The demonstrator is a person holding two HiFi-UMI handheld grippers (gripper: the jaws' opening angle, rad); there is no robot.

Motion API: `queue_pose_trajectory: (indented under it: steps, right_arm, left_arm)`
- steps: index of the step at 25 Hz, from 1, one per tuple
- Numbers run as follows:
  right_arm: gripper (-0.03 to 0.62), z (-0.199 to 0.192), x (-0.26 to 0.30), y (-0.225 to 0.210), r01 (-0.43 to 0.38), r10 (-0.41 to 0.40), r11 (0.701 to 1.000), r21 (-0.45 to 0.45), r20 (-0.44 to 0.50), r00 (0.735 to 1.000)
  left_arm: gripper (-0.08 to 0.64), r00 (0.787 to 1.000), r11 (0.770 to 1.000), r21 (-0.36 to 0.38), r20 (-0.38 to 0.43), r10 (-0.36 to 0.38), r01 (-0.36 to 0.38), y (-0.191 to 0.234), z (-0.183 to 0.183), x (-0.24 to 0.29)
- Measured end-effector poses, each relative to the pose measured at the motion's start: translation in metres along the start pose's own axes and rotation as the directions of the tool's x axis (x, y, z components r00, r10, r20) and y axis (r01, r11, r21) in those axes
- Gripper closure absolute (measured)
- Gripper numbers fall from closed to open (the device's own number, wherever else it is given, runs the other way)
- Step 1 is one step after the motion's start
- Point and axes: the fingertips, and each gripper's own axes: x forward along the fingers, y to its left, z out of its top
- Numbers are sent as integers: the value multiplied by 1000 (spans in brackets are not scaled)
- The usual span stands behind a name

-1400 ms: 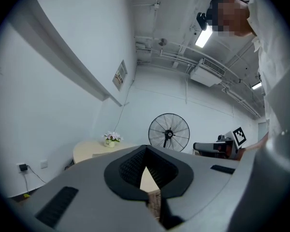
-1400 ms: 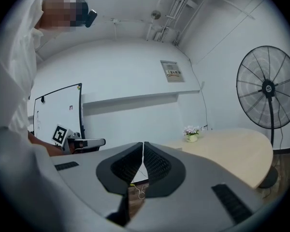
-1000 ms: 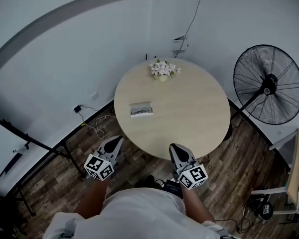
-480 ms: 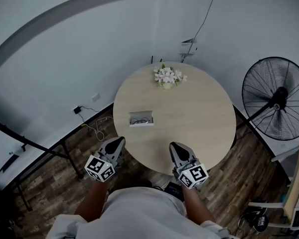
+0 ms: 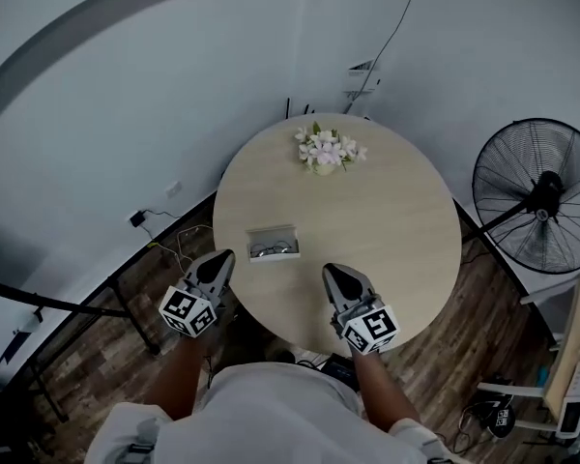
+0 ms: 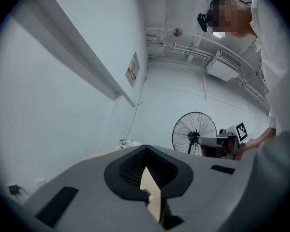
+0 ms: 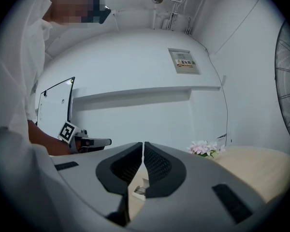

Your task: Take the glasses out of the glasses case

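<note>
flower posy (image 5: 327, 150) at round counter's (image 5: 387, 220) 12 o'clock, open glasses case (image 5: 273, 244) at 8; standing fan (image 5: 541, 196) at 3 on wood floor (image 5: 464, 298); left tongs (image 5: 220, 258) and right tongs (image 5: 332, 272) closed, empty.

We look steeply down on the round pale wooden table (image 5: 367, 211) from overhead; both gripper views sit low at its edge, sharing the pink-white flower bunch (image 7: 203, 148).

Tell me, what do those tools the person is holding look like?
The left hand-held gripper and right hand-held gripper match: grey tapering bodies, black ribbed pads inside the jaws, and a white cube with black square markers at each rear. The person wears a white top.
</note>
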Motion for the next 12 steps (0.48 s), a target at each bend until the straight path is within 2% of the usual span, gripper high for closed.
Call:
queue_pose_trajectory:
  steps: [3, 7, 9, 12]
  right_arm:
    - [565, -7, 41, -14, -16, 17, 1000, 9, -50, 999]
    - [549, -29, 99, -27, -66, 63, 998, -11, -169, 984]
    - [512, -47, 122, -27, -105, 94, 994, -32, -247, 965]
    - [498, -79, 150, -24, -169, 132, 983, -69, -374, 918]
  left_arm:
    - [548, 999, 999, -1, -18, -40, 40, 28, 2, 33]
    - [548, 994, 995, -5, -49, -97, 97, 66, 5, 71]
    - [548, 990, 992, -12, -67, -123, 122, 82, 6, 85]
    - [548, 985, 988, -21, -82, -152, 151, 105, 8, 101]
